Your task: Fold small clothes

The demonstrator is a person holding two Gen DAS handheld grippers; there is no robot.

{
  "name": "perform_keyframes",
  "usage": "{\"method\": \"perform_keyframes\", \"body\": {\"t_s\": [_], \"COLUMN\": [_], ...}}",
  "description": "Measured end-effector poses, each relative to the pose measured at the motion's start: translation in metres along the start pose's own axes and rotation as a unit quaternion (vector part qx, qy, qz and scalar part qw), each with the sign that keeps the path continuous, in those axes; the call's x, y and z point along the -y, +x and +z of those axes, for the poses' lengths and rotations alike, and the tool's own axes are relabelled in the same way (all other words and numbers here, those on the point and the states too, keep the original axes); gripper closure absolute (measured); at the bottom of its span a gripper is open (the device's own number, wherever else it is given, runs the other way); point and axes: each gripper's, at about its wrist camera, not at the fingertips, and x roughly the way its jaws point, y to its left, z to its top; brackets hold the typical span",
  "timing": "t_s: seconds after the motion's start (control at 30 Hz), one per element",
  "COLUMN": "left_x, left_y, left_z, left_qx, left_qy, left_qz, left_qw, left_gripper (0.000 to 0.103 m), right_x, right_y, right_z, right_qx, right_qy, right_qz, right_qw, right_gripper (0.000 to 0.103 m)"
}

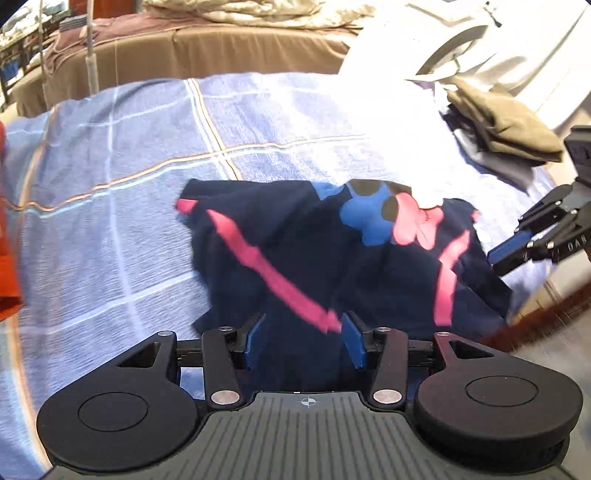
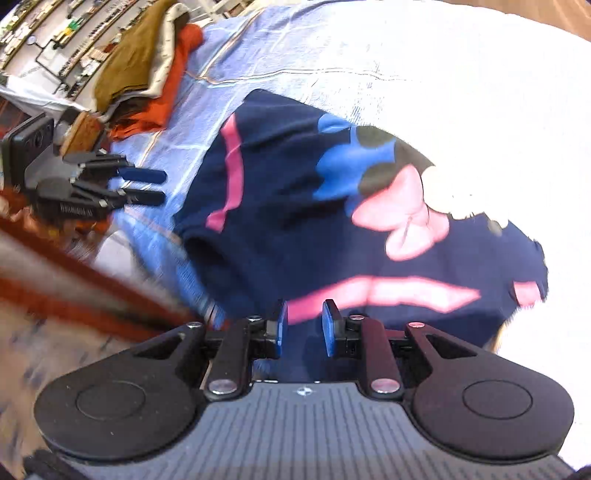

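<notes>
A small navy garment with pink stripes and a blue and pink print lies crumpled on the blue checked bedsheet. My left gripper is open at its near edge, fingers on either side of the cloth. In the right wrist view the same garment lies just ahead of my right gripper, which is open with a narrow gap, at the hem near a pink stripe. The right gripper also shows in the left wrist view, and the left gripper shows in the right wrist view.
An olive folded pile lies at the far right of the bed. An orange and brown stack lies at the other side. A white appliance and a brown bed stand behind. The floor edge is close on the right.
</notes>
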Motion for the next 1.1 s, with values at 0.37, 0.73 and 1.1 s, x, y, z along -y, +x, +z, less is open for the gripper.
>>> {"method": "perform_keyframes", "body": {"t_s": [0.37,0.73,1.1], "left_x": [0.028,0.061,0.189], "left_y": [0.053,0.042,0.039], "left_z": [-0.049,-0.046,0.009], "left_qx": [-0.028,-0.036,0.046], "left_qy": [0.058,-0.034,-0.062], "left_qz": [-0.008,0.095,0.173], "left_qw": [0.9979,0.9943,0.9819], "left_gripper": [0.006,0.000,0.000], "right_x": [0.018,0.024,0.130], "right_y": [0.063,0.047,-0.047], "right_z": [-0.038,-0.005,0.031], "right_qx": [-0.106,-0.137,-0.023], "right_qy": [0.025,-0.073,-0.056], "right_qz": [-0.049,0.008,-0.006], "right_qw": [0.993,0.988,0.998], "right_gripper": [0.080,0.058,0.047]}}
